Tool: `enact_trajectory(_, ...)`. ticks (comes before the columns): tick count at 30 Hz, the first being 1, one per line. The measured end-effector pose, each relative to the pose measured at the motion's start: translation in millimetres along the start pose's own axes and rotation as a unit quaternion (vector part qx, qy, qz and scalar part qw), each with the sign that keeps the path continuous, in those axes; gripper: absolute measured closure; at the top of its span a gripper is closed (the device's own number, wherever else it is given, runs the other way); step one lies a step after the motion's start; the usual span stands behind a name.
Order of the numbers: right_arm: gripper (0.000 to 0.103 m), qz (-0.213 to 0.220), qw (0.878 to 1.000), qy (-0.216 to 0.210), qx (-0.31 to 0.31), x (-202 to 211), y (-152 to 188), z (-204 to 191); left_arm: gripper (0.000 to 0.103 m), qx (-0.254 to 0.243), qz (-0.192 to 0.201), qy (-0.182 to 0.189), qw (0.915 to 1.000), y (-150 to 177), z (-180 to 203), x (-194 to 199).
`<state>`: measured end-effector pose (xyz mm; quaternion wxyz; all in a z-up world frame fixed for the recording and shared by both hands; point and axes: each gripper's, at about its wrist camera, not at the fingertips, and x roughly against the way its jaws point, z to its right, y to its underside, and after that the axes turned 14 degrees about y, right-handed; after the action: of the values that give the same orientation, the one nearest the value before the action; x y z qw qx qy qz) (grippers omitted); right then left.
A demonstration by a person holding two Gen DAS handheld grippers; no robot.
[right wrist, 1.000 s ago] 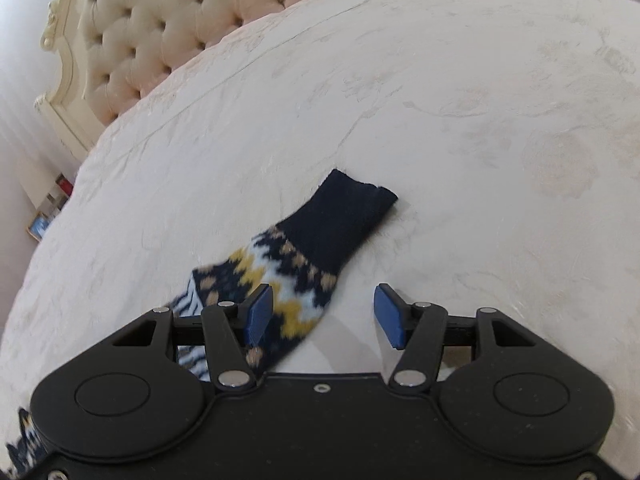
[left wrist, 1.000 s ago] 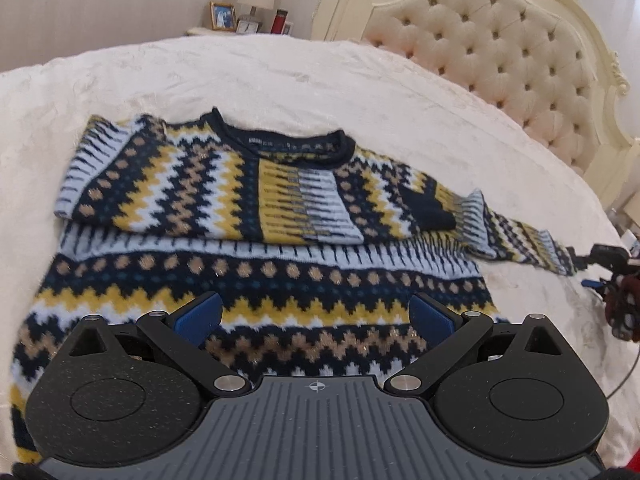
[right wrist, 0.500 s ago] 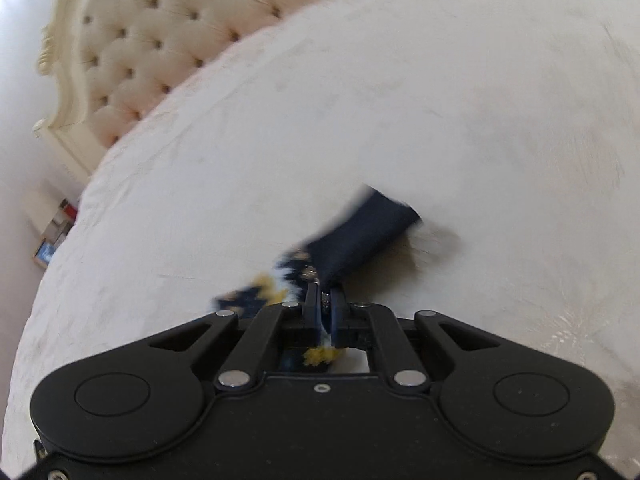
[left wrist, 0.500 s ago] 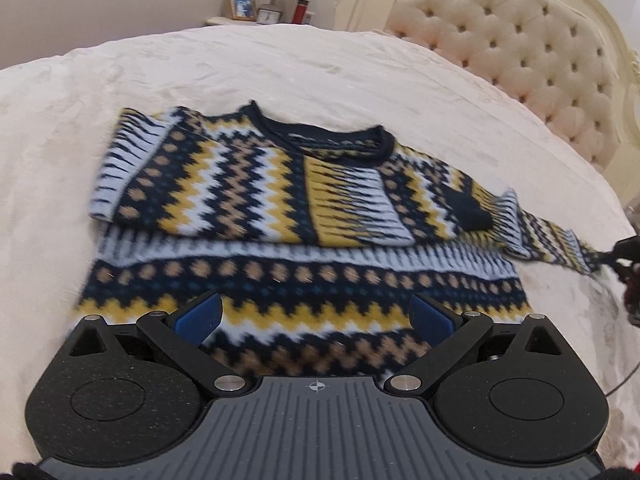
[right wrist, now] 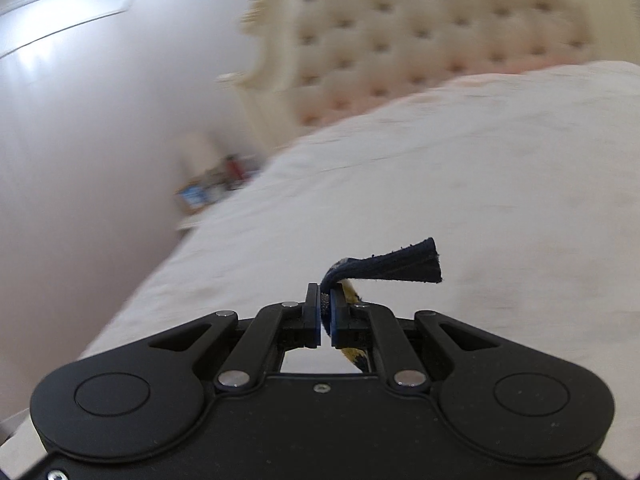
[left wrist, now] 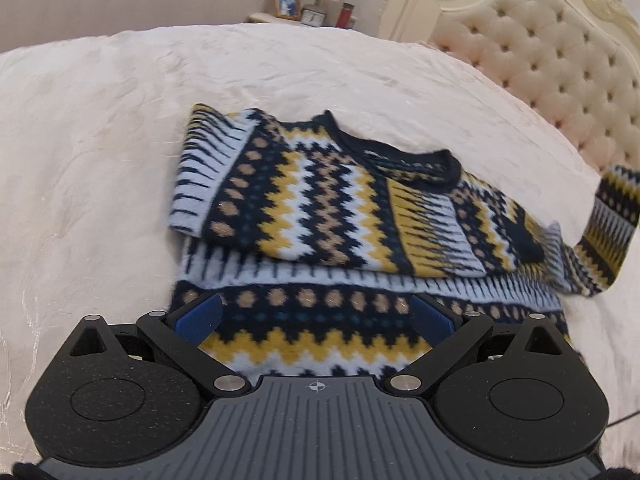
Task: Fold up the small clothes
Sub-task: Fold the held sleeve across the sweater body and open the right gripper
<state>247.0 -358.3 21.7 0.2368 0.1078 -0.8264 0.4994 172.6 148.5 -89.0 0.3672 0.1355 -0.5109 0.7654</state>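
Note:
A navy, yellow and white patterned sweater (left wrist: pixel 328 216) lies on the cream bedspread, its left sleeve folded across the chest. My left gripper (left wrist: pixel 316 316) is open and empty, hovering over the sweater's lower hem. My right gripper (right wrist: pixel 326 308) is shut on the sweater's right sleeve; the navy cuff (right wrist: pixel 400 266) sticks out beyond the fingers. In the left wrist view that sleeve (left wrist: pixel 612 220) is lifted off the bed at the far right.
The cream bedspread (left wrist: pixel 100 160) spreads around the sweater. A tufted headboard (left wrist: pixel 560 64) stands at the right. A nightstand with a picture frame (left wrist: pixel 286 3) and small items is beyond the bed. The right wrist view is motion-blurred.
My right gripper closed on the sleeve near the cuff and lifted it off the bed, tilting up. My left gripper drifted left over the hem, staying open.

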Motion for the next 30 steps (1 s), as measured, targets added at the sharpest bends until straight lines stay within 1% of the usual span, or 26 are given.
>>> enact_trajectory(4, 0.091, -0.012, 0.997, -0.068, 0.047, 2, 21, -71, 0.002, 0.016, 0.017, 0.003, 0.9997, -6, -11, 6)
enact_trajectory(8, 0.091, -0.037, 0.989, -0.130, 0.054, -3, 54, -123, 0.002, 0.037, 0.029, 0.011, 0.9988, -9, -22, 10)
enact_trajectory(11, 0.091, -0.055, 0.983, -0.156, 0.074, -12, 86, -157, 0.002, 0.044, 0.036, 0.012, 0.9983, -11, -27, 12)
enact_trajectory(13, 0.091, -0.076, 0.979, -0.171, 0.085, -21, 109, -177, 0.002, 0.049, 0.042, 0.015, 0.9978, -12, -30, 14)
enact_trajectory(16, 0.091, -0.098, 0.973, -0.173, 0.119, -34, 143, -198, 0.002, 0.054, 0.048, 0.015, 0.9973, -12, -35, 17)
enact_trajectory(19, 0.091, -0.117, 0.966, -0.168, 0.159, -44, 174, -209, 0.002, 0.062, 0.051, 0.016, 0.9966, -13, -40, 17)
enact_trajectory(20, 0.090, -0.121, 0.963, -0.165, 0.173, -40, 187, -213, 0.002, 0.065, 0.052, 0.018, 0.9964, -13, -42, 18)
enact_trajectory(22, 0.085, -0.131, 0.957, -0.164, 0.200, -43, 205, -213, 0.002, 0.070, 0.053, 0.020, 0.9960, -13, -44, 17)
enact_trajectory(24, 0.084, -0.140, 0.951, -0.164, 0.222, -38, 218, -221, 0.002, 0.073, 0.053, 0.025, 0.9956, -13, -45, 16)
enact_trajectory(25, 0.081, -0.140, 0.949, -0.163, 0.231, -41, 219, -219, 0.002, 0.073, 0.053, 0.028, 0.9955, -12, -46, 16)
enact_trajectory(26, 0.066, -0.138, 0.948, -0.162, 0.239, -41, 220, -215, 0.002, 0.073, 0.052, 0.030, 0.9955, -12, -46, 15)
enact_trajectory(27, 0.048, -0.133, 0.947, -0.161, 0.245, -36, 222, -215, 0.002, 0.073, 0.052, 0.031, 0.9955, -12, -46, 15)
enact_trajectory(29, 0.037, -0.123, 0.946, -0.160, 0.253, -32, 217, -208, 0.002, 0.071, 0.052, 0.033, 0.9956, -12, -45, 14)
enact_trajectory(30, 0.038, -0.119, 0.946, -0.155, 0.258, -30, 215, -204, 0.002, 0.070, 0.053, 0.034, 0.9956, -12, -44, 14)
